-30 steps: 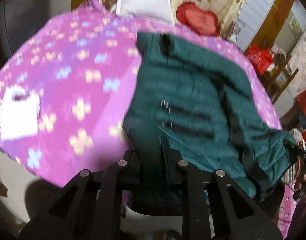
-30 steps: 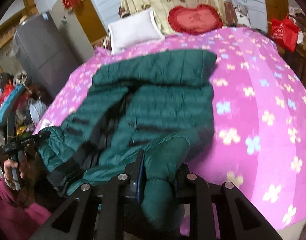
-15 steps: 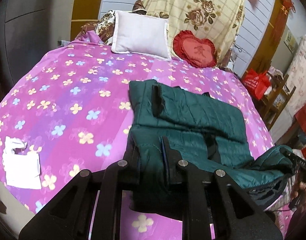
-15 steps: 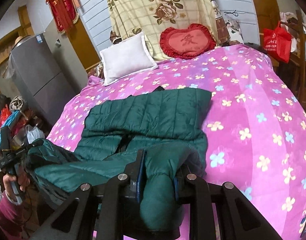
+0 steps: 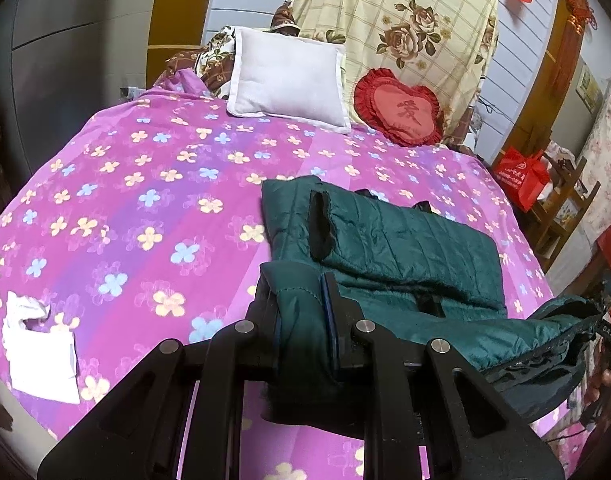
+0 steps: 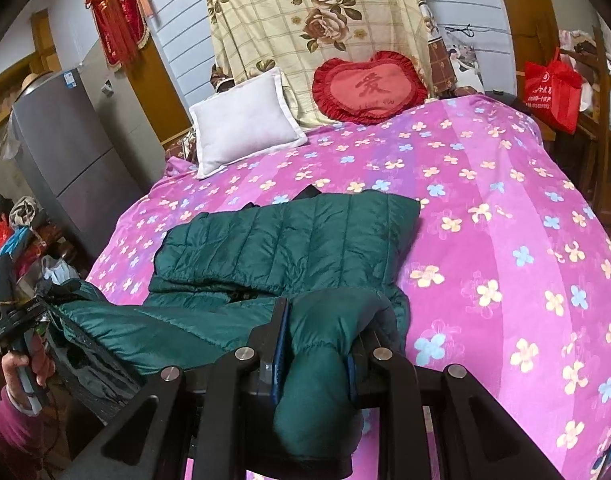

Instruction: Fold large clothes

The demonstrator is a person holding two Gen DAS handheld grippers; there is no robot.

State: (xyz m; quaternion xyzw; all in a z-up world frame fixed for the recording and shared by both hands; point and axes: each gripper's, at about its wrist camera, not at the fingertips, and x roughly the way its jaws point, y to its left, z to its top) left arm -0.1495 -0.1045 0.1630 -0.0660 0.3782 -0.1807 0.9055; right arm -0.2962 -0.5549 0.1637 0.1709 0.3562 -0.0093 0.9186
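A dark green quilted jacket (image 5: 405, 240) (image 6: 297, 240) lies on the pink flowered bedspread (image 5: 145, 184) (image 6: 505, 220), its far part flat and folded over. My left gripper (image 5: 301, 300) is shut on one near corner of the jacket. A bunched green fold is pinched in my right gripper (image 6: 321, 320), which is shut on the other near corner. The near edge hangs lifted and stretched between the two grippers, above the bed's front. In each wrist view the other gripper shows at the frame's edge, held by a hand (image 6: 25, 364).
A white pillow (image 5: 289, 80) (image 6: 241, 120) and a red heart cushion (image 5: 401, 110) (image 6: 369, 88) lean at the head of the bed. A crumpled white paper (image 5: 37, 344) lies on the bedspread's near left. A grey fridge (image 6: 73, 152) stands left; red bags (image 5: 521, 176) (image 6: 553, 92) right.
Both grippers have pulled back and risen with the jacket's near edge, so the jacket's near part has lifted off the bed and more bedspread shows beyond it.
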